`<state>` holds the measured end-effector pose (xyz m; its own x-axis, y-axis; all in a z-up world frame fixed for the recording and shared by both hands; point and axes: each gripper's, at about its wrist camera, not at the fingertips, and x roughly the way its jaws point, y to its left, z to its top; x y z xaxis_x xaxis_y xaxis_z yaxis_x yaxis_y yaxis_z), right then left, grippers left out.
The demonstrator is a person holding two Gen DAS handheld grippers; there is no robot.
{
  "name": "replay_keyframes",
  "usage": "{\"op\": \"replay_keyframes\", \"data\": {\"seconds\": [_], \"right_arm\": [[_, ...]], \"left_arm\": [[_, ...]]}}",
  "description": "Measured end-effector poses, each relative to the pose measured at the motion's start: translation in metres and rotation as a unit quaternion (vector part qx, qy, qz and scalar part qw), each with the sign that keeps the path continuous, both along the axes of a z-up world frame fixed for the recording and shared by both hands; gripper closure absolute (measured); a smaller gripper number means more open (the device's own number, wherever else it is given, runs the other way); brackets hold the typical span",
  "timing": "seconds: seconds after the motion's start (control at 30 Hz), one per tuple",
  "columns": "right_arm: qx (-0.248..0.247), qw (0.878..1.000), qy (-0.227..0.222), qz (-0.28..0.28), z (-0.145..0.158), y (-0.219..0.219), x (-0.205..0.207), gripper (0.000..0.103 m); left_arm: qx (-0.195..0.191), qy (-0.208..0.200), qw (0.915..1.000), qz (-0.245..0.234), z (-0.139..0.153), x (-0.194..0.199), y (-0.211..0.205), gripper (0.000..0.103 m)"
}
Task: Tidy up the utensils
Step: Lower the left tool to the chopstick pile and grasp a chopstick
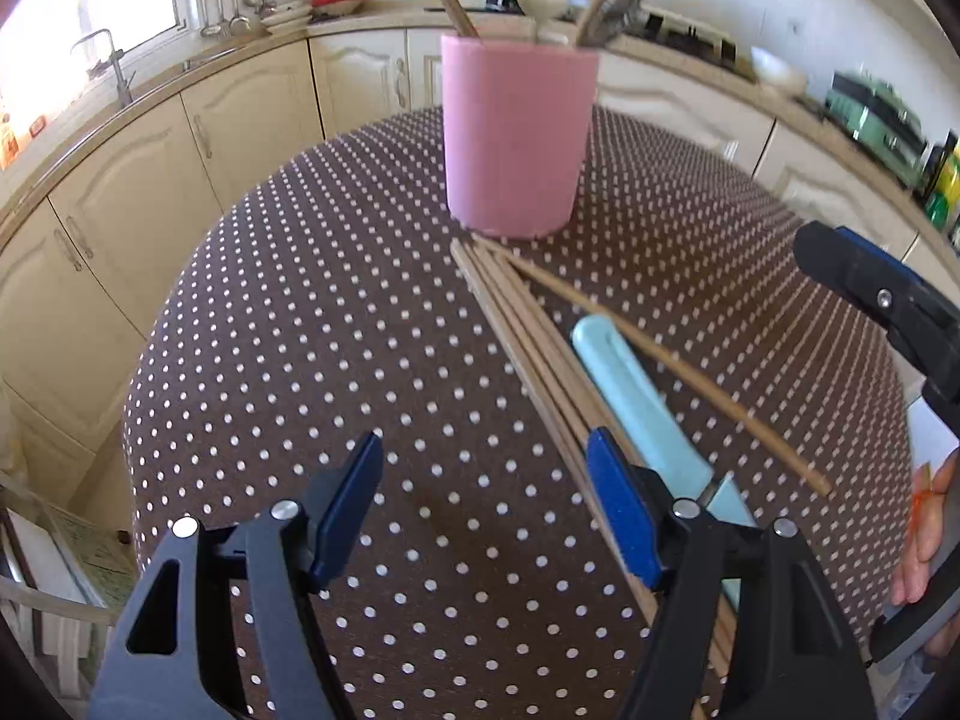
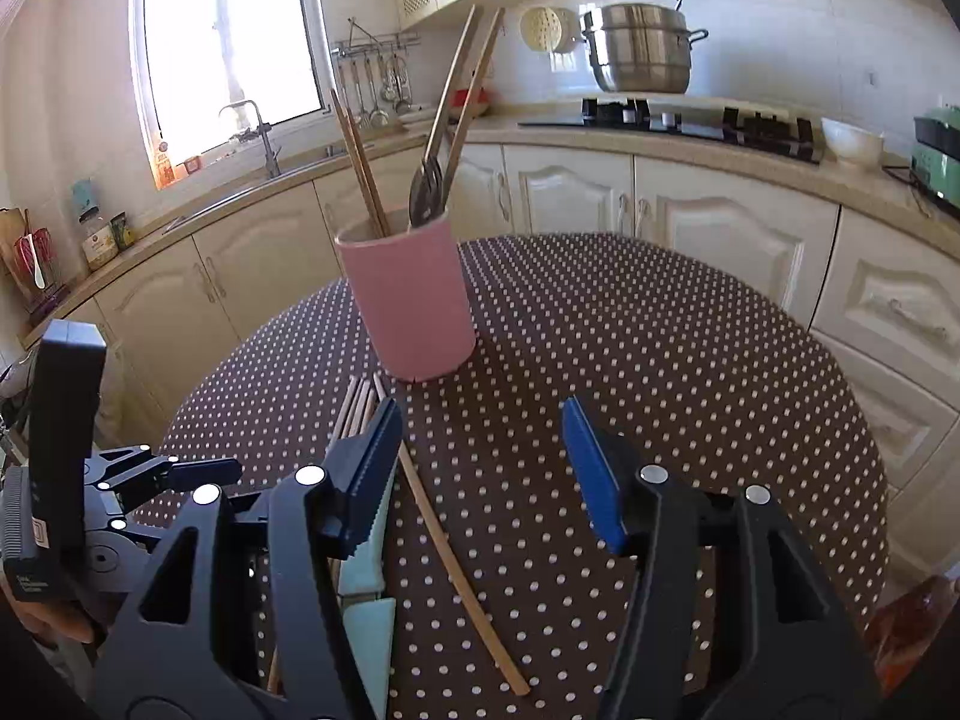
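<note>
A pink utensil cup [image 1: 517, 138] stands on the polka-dot table [image 1: 336, 300] and holds chopsticks and metal utensils [image 2: 427, 192]. Several wooden chopsticks [image 1: 528, 348] lie bundled in front of it, with one loose chopstick [image 1: 678, 366] fanned off to the right. A light-blue knife [image 1: 636, 402] lies between them. My left gripper [image 1: 486, 510] is open and empty, its right finger over the bundle. My right gripper [image 2: 483, 468] is open and empty above the loose chopstick [image 2: 456, 564], its left finger over the knife [image 2: 369, 594]. It also shows at the right edge of the left wrist view [image 1: 882, 294].
Cream kitchen cabinets [image 2: 690, 216] and a counter wrap around the table. A sink and tap [image 2: 258, 132] sit under the window at left. A steel pot [image 2: 642, 48] stands on the hob. A white bowl [image 2: 852, 141] and green appliance [image 1: 876, 126] sit at right.
</note>
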<state>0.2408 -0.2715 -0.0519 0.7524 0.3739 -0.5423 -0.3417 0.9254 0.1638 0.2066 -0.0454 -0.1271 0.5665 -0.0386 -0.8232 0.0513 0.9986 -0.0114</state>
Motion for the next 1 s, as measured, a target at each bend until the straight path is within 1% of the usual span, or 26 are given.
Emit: {"op": "replay_keyframes", "data": {"seconds": [0.13, 0.2, 0.27, 0.37, 0.43, 0.5, 0.53, 0.63, 0.73, 0.83, 0.97, 1.0], "right_arm": [[-0.005, 1.0, 0.009, 0.003, -0.006, 0.0, -0.001, 0.045], [-0.007, 1.0, 0.012, 0.004, -0.008, -0.002, 0.0, 0.045], [-0.008, 1.0, 0.017, 0.006, -0.008, -0.002, 0.002, 0.045], [-0.018, 1.0, 0.024, 0.009, -0.011, 0.0, 0.004, 0.045], [-0.025, 0.999, 0.031, 0.013, -0.013, 0.002, 0.007, 0.045], [-0.028, 0.999, 0.039, 0.016, -0.015, 0.003, 0.011, 0.045], [-0.029, 0.999, 0.042, 0.017, -0.016, 0.003, 0.012, 0.045], [-0.03, 0.998, 0.046, 0.019, -0.019, 0.005, 0.013, 0.044], [-0.032, 0.998, 0.049, 0.021, -0.02, 0.006, 0.014, 0.043], [-0.035, 0.998, 0.052, 0.023, -0.019, 0.006, 0.017, 0.043], [-0.039, 0.997, 0.06, 0.026, -0.02, 0.007, 0.023, 0.043], [-0.041, 0.997, 0.065, 0.028, -0.021, 0.008, 0.026, 0.043]], "left_arm": [[0.019, -0.007, 0.9998, 0.002, -0.002, -0.002, -0.002, 0.031], [0.039, -0.008, 0.9991, 0.013, -0.003, -0.002, -0.002, 0.03], [0.05, 0.007, 0.9985, 0.022, -0.008, 0.0, 0.002, 0.03], [0.018, 0.003, 0.9993, 0.034, -0.006, -0.002, 0.011, 0.03], [0.006, -0.007, 0.9992, 0.038, -0.002, -0.005, 0.014, 0.03], [-0.012, -0.014, 0.9995, 0.025, 0.002, -0.006, 0.012, 0.03], [-0.01, -0.013, 0.9997, 0.018, 0.004, -0.006, 0.012, 0.03], [0.028, -0.007, 0.9996, 0.008, -0.002, -0.002, 0.001, 0.03], [0.026, -0.003, 0.9995, 0.018, -0.002, -0.001, 0.0, 0.03], [0.041, -0.001, 0.9988, 0.027, -0.001, 0.001, -0.005, 0.03], [0.026, 0.009, 0.9993, 0.027, -0.002, 0.003, -0.002, 0.03], [0.028, 0.009, 0.9992, 0.028, -0.001, 0.005, -0.001, 0.03]]}}
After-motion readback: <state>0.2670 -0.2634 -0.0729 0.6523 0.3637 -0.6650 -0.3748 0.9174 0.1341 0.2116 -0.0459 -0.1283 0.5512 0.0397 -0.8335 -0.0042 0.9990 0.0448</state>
